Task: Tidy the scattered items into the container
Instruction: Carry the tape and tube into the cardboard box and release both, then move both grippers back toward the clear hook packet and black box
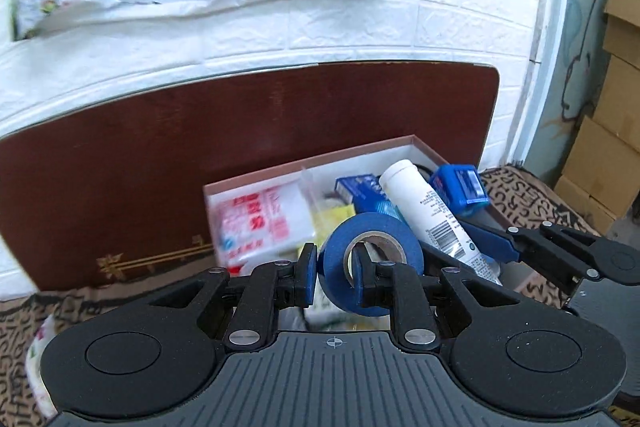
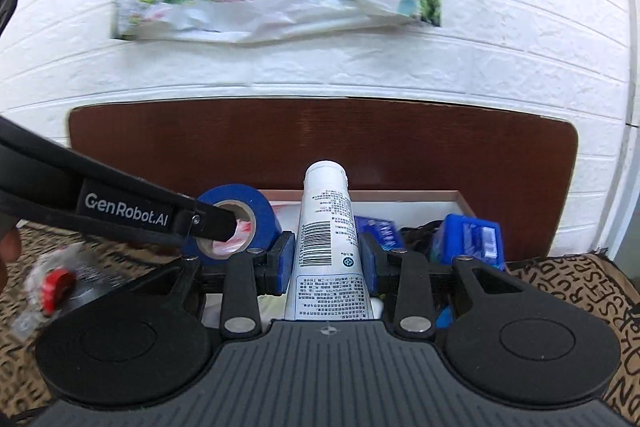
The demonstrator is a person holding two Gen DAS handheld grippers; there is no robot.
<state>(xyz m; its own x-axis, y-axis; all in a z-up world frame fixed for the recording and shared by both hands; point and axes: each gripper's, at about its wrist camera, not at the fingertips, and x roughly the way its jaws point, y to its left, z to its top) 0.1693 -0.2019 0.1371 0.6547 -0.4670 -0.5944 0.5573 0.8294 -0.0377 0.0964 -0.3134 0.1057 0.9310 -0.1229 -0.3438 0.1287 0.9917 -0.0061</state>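
My left gripper (image 1: 334,273) is shut on a blue tape roll (image 1: 370,263), one finger inside its core and one outside, held over the open pink-rimmed box (image 1: 308,163). My right gripper (image 2: 328,259) is shut on a white tube (image 2: 328,223) with a barcode, cap pointing away, above the same box (image 2: 460,197). The tape roll (image 2: 256,207) and left gripper show at the left of the right wrist view. The tube (image 1: 432,211) and right gripper fingers (image 1: 492,239) show at the right of the left wrist view. The box holds a red-and-white packet (image 1: 256,223), a blue carton (image 1: 360,189) and a blue block (image 1: 464,187).
The box sits on a letter-patterned cloth (image 2: 580,287) before a dark brown headboard (image 1: 200,147) and a white brick wall. A clear packet with a red cap (image 2: 56,287) lies on the cloth at the left. Cardboard boxes (image 1: 612,107) stand at the far right.
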